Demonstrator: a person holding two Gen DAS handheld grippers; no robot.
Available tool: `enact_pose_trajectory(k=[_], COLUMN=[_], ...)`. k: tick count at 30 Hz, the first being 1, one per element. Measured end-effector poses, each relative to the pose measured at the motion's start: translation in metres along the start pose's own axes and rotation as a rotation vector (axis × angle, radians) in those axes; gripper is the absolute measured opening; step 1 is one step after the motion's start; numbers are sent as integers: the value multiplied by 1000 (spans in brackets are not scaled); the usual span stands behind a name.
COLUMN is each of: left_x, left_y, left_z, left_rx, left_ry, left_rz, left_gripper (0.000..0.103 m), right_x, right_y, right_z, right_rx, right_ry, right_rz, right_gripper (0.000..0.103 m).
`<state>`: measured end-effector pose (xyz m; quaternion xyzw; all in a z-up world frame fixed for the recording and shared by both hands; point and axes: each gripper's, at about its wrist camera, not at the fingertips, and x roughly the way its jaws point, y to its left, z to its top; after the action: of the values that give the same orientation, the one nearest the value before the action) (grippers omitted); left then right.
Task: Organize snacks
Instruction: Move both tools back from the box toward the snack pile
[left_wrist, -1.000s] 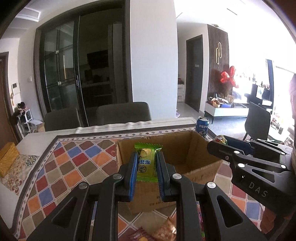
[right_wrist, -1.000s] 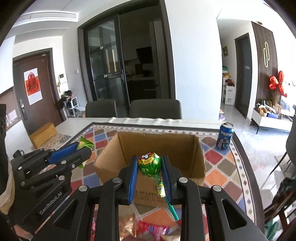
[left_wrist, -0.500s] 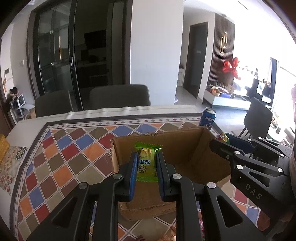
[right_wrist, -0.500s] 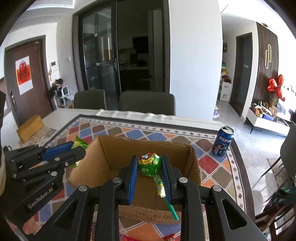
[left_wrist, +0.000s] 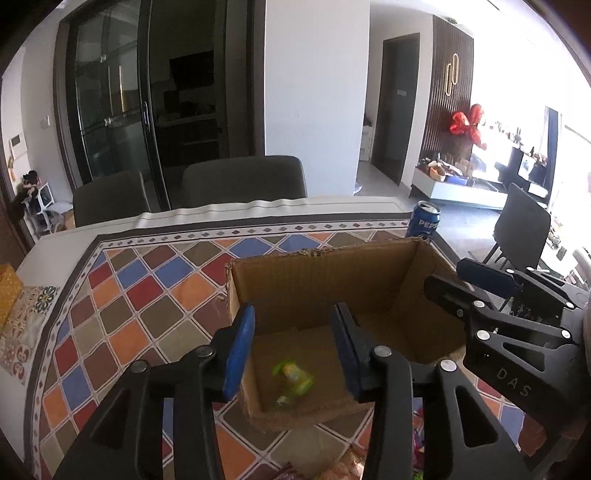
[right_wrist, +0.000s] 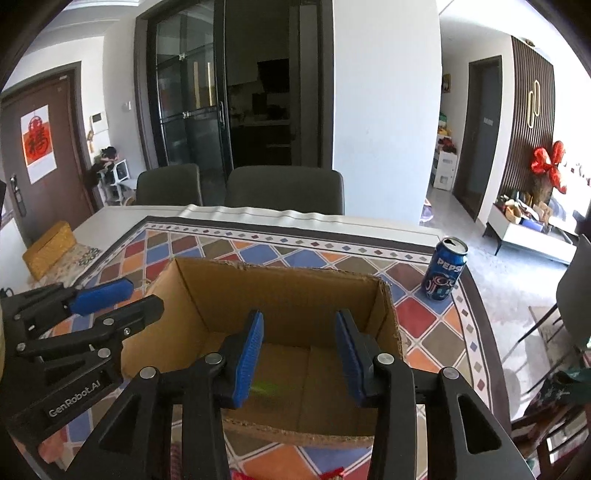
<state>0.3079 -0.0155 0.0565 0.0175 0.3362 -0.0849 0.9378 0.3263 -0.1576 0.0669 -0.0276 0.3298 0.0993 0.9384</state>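
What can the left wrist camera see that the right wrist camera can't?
Only the left wrist view shows a blurred green snack clearly inside the box, between that gripper's opening, empty jaws.

Only the right wrist view shows the brown door with a red paper sign; its snack is just a faint green streak.

Both show the cardboard box, the Pepsi can, the colourful checked tablecloth, two grey chairs, and each other: the right gripper and the left gripper, both with nothing between their pads.
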Motion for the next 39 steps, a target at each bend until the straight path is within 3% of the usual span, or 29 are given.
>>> enact_pose_trajectory(k=[11,20,29,39], left_x=[-53,-82,-95,-96], left_y=[-8,-24,-40,-58], left_z=[-20,-45,-73,-111], left_rx=[37,62,82,93], left_ry=[-65,-90,-81,-7], left_rz=[25,-14,-55,-93], left_gripper=[53,54,55,56], right_x=[-50,-80,-102,-116], right_y=[8,13,6,1], right_z=[-14,-40,-68,-109], right_rx=[-16,-20,-2,1], right_ry=[-58,-67,-69,-28], right_rz=[40,76,56,44], right_gripper=[41,41,42,41])
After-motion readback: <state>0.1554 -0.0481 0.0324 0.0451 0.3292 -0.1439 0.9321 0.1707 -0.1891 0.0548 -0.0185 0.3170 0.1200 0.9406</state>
